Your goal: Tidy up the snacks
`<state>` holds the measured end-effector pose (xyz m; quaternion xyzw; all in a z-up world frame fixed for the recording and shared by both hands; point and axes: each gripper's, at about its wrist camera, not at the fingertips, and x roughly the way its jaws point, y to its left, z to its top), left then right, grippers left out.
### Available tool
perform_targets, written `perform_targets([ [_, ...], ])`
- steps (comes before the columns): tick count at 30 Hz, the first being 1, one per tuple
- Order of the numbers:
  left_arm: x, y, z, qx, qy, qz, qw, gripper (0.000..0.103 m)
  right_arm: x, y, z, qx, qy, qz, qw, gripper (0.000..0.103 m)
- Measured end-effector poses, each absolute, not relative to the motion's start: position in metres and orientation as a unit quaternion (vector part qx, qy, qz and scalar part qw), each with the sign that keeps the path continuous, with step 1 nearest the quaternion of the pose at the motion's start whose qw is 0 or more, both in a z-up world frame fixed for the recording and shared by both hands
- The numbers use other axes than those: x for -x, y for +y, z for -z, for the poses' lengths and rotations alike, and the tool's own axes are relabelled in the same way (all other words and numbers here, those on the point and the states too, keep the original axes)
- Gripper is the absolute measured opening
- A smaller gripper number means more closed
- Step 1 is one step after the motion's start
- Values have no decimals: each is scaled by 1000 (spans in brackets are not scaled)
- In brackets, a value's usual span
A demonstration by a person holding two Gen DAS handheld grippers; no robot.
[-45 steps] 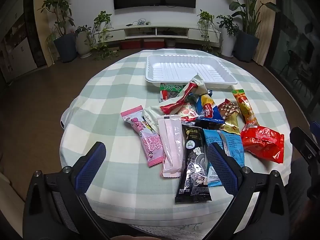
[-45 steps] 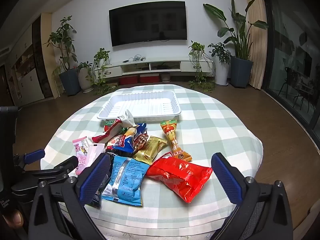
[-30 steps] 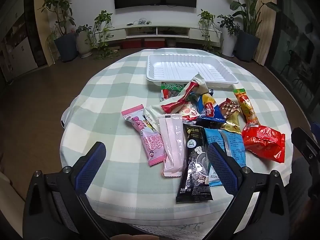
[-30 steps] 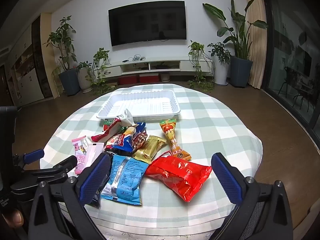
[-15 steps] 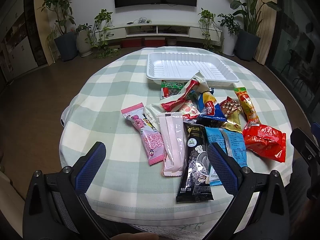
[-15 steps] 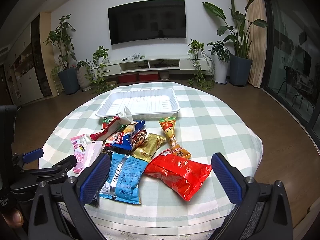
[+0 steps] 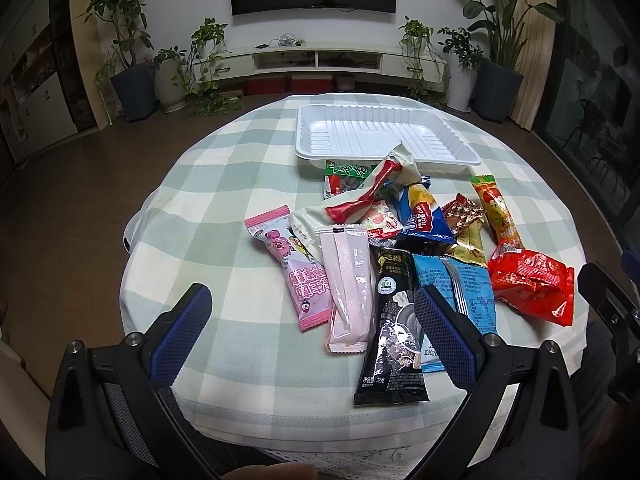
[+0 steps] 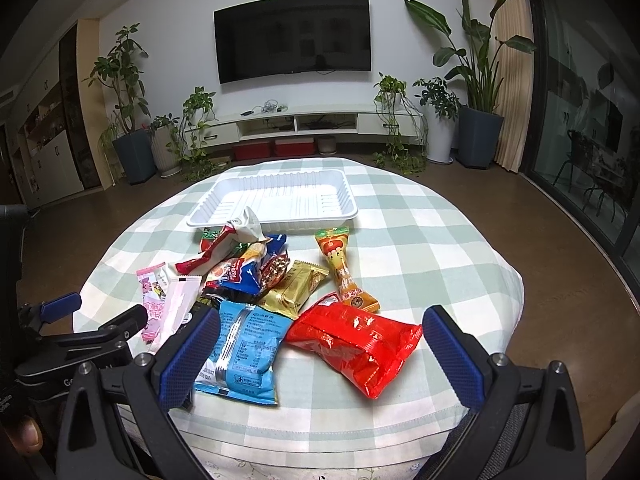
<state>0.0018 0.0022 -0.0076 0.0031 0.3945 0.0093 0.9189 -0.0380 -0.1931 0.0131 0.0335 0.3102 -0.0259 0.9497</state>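
Observation:
A pile of snack packets lies on a round table with a green checked cloth (image 7: 224, 184). An empty white tray (image 7: 460, 152) stands behind the pile; it also shows in the right wrist view (image 8: 348, 212). Nearest my left gripper (image 7: 316, 328) are a pink packet (image 7: 296, 272), a pale pink packet (image 7: 348, 288) and a black packet (image 7: 394, 328). My left gripper is open and empty above the table's near edge. My right gripper (image 8: 320, 352) is open and empty, over a blue packet (image 8: 244, 344) and a red bag (image 8: 356, 340). An orange packet (image 8: 340, 268) lies beyond.
The left gripper shows at the left of the right wrist view (image 8: 92, 332). A TV (image 8: 292, 36), a low white cabinet (image 8: 304, 124) and potted plants (image 8: 132, 128) stand against the far wall. Brown floor surrounds the table.
Both grippers have drifted slightly; the table and packets sit a little lower and closer in view. Nothing was grasped or moved.

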Motion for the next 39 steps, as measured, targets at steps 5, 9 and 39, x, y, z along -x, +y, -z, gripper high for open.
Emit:
perform_targets([
  [5,-2,3,8,-3,395,-9,919,103,27,-183,-18,-30,319,31,947,103],
  [9,-2,3,8,-3,395,-9,919,103,27,-183,-19,-30,323,32,945,103],
  [39,-2,3,8,-4,395,-10,919,103,26,-184,-18,-32,328,33,944,103],
])
